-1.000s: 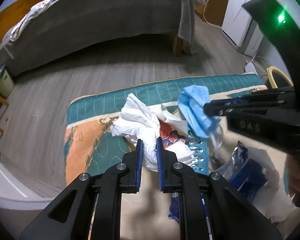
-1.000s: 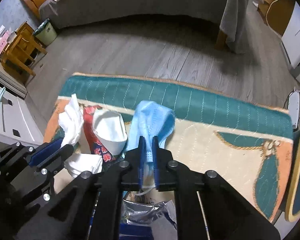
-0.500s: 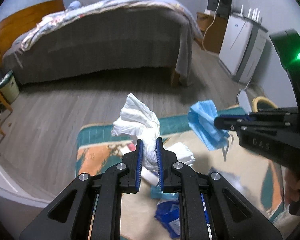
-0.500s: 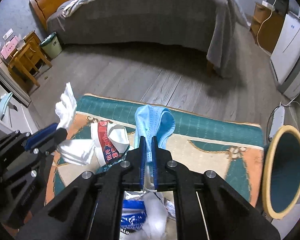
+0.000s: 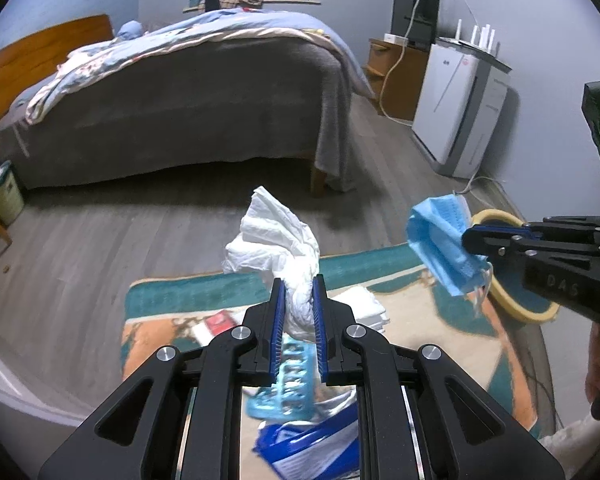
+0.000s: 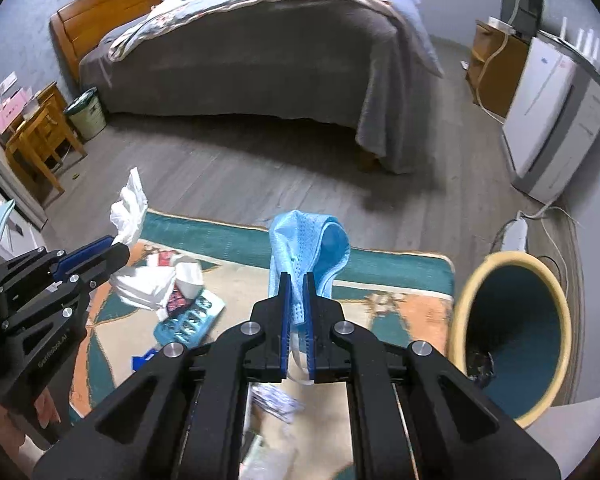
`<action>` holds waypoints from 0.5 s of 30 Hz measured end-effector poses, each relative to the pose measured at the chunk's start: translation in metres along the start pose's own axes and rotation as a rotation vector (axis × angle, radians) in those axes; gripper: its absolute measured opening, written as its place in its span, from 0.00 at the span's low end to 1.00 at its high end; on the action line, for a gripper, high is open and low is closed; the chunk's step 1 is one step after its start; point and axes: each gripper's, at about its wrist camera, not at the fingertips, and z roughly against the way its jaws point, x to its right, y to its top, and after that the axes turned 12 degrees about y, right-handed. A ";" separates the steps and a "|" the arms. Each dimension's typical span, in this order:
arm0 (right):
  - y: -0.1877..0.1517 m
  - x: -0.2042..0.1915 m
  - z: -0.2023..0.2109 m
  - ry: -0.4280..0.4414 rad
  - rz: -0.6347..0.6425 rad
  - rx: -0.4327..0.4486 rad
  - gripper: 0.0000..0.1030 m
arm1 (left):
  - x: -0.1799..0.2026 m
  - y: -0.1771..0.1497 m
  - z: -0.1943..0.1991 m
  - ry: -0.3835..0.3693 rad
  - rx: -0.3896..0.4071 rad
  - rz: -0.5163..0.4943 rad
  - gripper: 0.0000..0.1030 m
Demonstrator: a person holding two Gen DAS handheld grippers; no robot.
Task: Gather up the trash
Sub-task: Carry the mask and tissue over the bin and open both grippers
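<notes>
My left gripper (image 5: pixel 297 292) has its blue pads pinched on a crumpled white tissue wad (image 5: pixel 276 242), which sticks up past the fingertips, clear of the floor; my right gripper (image 6: pixel 296 286) is pressed together on a pale blue pleated face mask (image 6: pixel 306 240), its white ear loop hanging down between the fingers. Both pieces hang above the patterned teal, cream and orange rug (image 6: pixel 396 276). More litter lies on the rug's left half, under and beside the left gripper: a folded white paper heap (image 6: pixel 148 284), a red printed wrapper (image 6: pixel 178 300), a light blue plastic blister tray (image 6: pixel 190 320), and a blue-and-white bag (image 5: pixel 316 440) at the near edge. Just off the rug's right edge stands a round bin with a yellow rim and dark teal inside (image 6: pixel 516 320), something dark at its bottom; nothing lies between the mask and its mouth. Beyond the rug's far edge are bare grey floorboards (image 6: pixel 228 160), then a bed draped in grey (image 6: pixel 236 56); a white appliance (image 6: pixel 556 120) stands by the right wall, a white power strip (image 6: pixel 516 236) near the bin.
</notes>
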 end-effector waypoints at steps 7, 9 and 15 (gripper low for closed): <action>-0.008 0.039 0.023 -0.039 -0.057 0.020 0.06 | 0.038 0.012 -0.005 -0.040 0.012 -0.027 0.14; -0.011 0.052 0.031 -0.049 -0.079 0.030 0.06 | 0.048 0.015 -0.006 -0.052 0.012 -0.032 0.14; -0.023 0.093 0.049 -0.084 -0.139 0.048 0.06 | 0.088 0.026 -0.012 -0.093 0.019 -0.068 0.14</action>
